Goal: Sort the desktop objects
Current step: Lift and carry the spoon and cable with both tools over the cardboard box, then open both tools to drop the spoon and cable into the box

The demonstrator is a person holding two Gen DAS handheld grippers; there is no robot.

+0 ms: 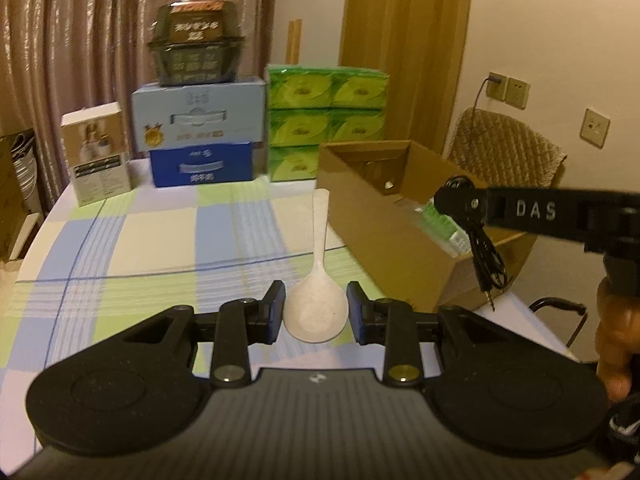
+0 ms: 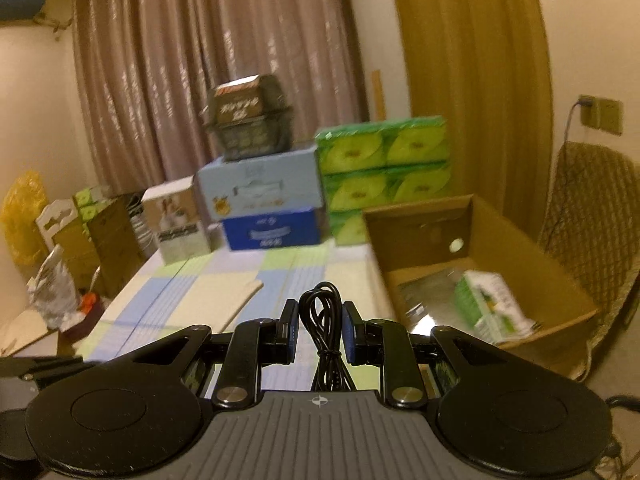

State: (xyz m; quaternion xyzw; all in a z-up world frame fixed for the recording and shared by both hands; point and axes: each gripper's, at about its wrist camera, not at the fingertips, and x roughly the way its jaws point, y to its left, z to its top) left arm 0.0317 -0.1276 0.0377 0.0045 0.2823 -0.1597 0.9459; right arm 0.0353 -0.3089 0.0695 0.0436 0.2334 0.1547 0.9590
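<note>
Prob. home dining rm, curtains, checked tablecloth, tissue packs (stacked)

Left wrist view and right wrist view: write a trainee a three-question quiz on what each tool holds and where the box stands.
1. True or false: the left tool is shut on the white rice spoon.
2. What hangs from the right tool?
A. a bundled black cable
B. a green packet
C. a pen
3. Fill in: the open cardboard box already holds a ____ and white packet.

Key:
1. True; the spoon bowl sits between the pads, handle pointing away.
2. A, the bundled black cable, also seen dangling in the left wrist view.
3. green
</note>
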